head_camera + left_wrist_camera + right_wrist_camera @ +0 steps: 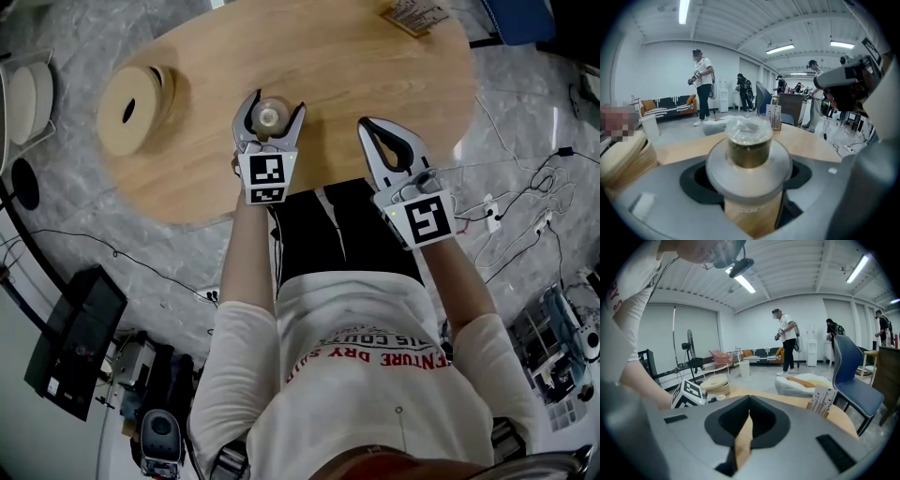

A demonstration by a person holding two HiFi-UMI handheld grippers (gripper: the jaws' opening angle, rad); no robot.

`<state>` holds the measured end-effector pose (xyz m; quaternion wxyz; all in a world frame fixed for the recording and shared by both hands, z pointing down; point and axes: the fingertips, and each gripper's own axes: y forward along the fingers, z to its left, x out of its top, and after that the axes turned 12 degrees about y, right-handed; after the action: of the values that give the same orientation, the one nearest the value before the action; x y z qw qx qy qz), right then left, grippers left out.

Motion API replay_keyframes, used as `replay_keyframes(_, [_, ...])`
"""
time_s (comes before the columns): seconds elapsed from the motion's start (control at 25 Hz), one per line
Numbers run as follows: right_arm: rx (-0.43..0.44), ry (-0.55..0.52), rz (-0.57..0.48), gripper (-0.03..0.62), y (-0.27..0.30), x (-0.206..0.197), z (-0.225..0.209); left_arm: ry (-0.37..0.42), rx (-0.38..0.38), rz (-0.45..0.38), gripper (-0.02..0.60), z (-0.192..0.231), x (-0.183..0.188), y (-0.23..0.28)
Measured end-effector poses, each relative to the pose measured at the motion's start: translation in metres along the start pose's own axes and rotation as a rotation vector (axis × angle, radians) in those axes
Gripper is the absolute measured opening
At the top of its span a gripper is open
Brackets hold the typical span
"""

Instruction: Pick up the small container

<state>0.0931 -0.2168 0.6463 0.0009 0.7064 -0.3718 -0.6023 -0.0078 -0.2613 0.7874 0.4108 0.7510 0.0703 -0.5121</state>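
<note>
The small container [269,116] is a short clear jar with a gold band and a wide white collar, standing on the oval wooden table [375,66]. My left gripper [277,104] reaches around it from the near side. In the left gripper view the jar [749,145] fills the gap and its white collar touches both grey jaws. My right gripper [367,124] rests on the table's near edge to the right, about a hand's width from the jar. Its tips [749,401] meet with nothing between them.
A large round wooden spool [136,108] lies on the table's left part, close to the left gripper. A small printed card box [412,16] sits at the far edge. A blue chair [853,376] stands beyond the table. Cables [525,197] trail over the floor at right.
</note>
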Motion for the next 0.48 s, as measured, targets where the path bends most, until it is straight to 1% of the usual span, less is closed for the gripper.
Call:
replay_keyframes(0.04, [0.000,0.008,-0.008,0.006,-0.003,0.009,0.007,0.002,0.003,-0.001,0.342,0.005,0.009,-0.011])
replay_keyframes(0.2, [0.013,-0.015,-0.028,0.006,-0.020,0.049,0.042,0.019,0.026,-0.020,0.342,0.027,0.058,-0.065])
replay_keyframes(0.36, [0.016,0.006,-0.044,0.006,-0.031,0.089,0.064,0.046,0.046,-0.077,0.342,0.048,0.115,-0.113])
replay_keyframes(0.48, [0.016,0.004,-0.070,0.006,-0.039,0.119,0.080,0.045,0.055,-0.122,0.342,0.060,0.153,-0.149])
